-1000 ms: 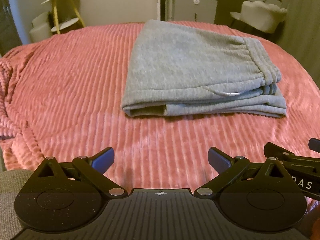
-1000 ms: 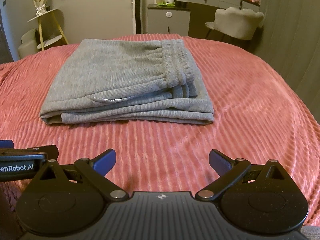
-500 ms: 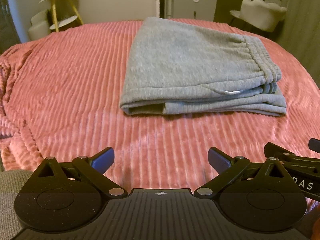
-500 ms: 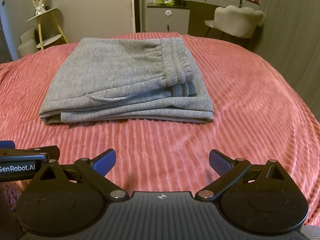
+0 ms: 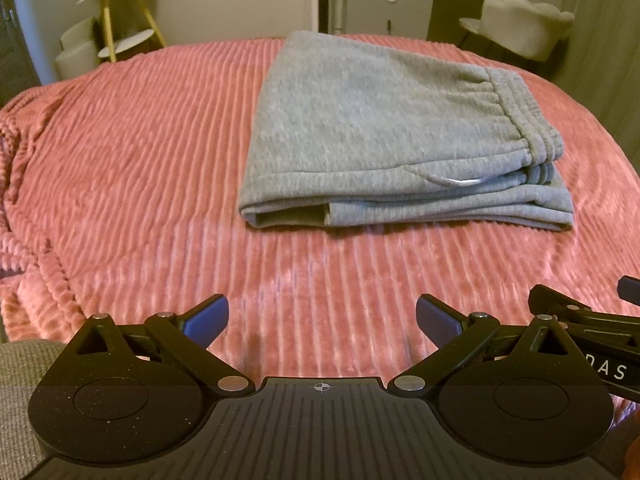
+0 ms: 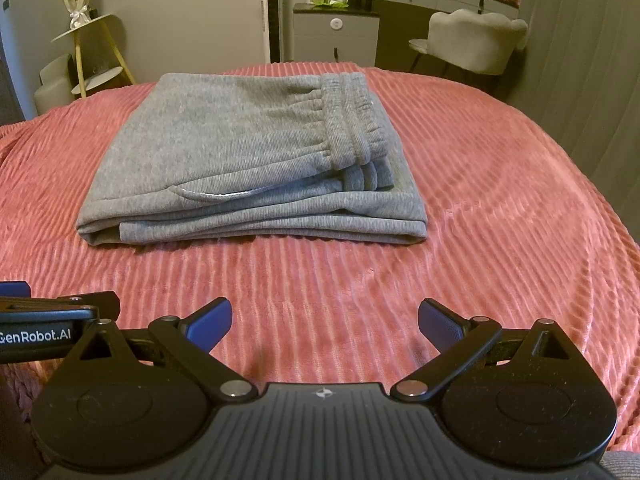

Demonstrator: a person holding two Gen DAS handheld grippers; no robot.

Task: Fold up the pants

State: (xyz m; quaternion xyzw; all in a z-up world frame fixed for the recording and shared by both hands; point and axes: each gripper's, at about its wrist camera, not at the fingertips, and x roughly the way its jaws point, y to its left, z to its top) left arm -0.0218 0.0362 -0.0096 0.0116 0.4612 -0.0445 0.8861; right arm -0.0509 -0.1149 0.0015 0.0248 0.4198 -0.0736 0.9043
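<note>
Grey sweatpants (image 5: 384, 132) lie folded in a flat stack on the pink ribbed bedspread (image 5: 140, 152), waistband on the right, folded edges facing me. The same pants (image 6: 248, 152) fill the middle of the right wrist view, resting on the bedspread (image 6: 500, 184). My left gripper (image 5: 322, 320) is open and empty, held back from the pants over the near part of the bed. My right gripper (image 6: 325, 322) is open too, also short of the stack with nothing between its fingers. Each gripper shows at the edge of the other's view.
Beyond the bed stand a gold tripod side table (image 6: 92, 48) at the left, a grey cabinet (image 6: 334, 32) in the middle and a pale chair (image 6: 472, 36) by a dresser at the right. Rumpled bedspread hangs at the left edge (image 5: 16, 216).
Both views have tilted or drawn back slightly, so the pants sit a little higher in frame. The pants lie unmoved and both grippers stay open.
</note>
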